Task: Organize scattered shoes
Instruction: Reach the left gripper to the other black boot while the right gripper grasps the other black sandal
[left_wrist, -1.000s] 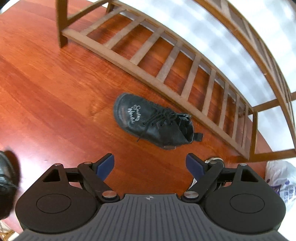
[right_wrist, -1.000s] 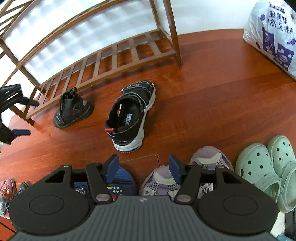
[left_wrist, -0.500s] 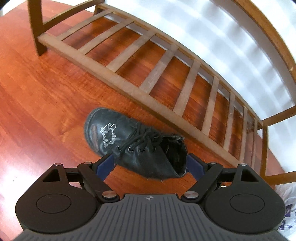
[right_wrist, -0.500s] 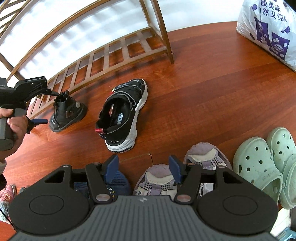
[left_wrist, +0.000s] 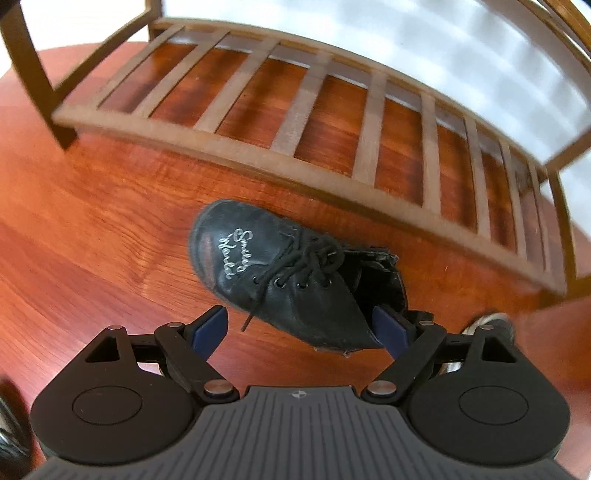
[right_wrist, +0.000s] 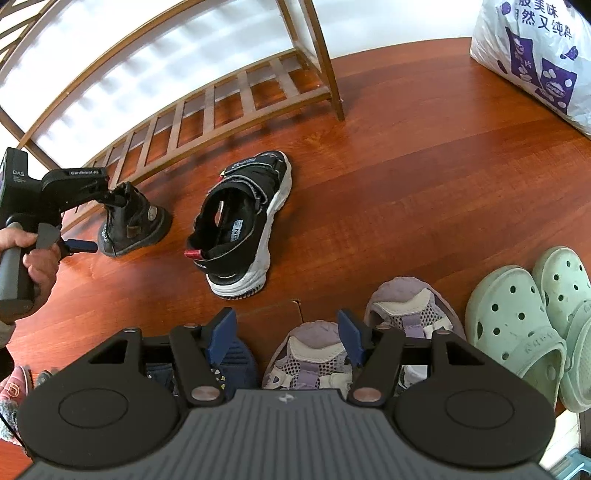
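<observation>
Boot: I see the black lace-up boot (left_wrist: 295, 280) on the floor, its ankle end between my left gripper's (left_wrist: 300, 325) spread fingers, toe pointing away toward the rack.
Left gripper: open around the boot; I think the right pad (left_wrist: 388, 325) touches the collar, though blur makes that unsure.
Right gripper: my right gripper (right_wrist: 284, 332) hangs open, holding nothing, above a purple sneaker (right_wrist: 314, 354).
Floor: red-brown wood floor (right_wrist: 406, 184).
Rack: the wooden shoe rack (left_wrist: 332, 110) stands just beyond the boot.
Other shoes: a black sandal (right_wrist: 243, 225) beside the boot; green clogs (right_wrist: 517, 325) at right.
Bag: a white printed bag (right_wrist: 543, 55) far right.
</observation>
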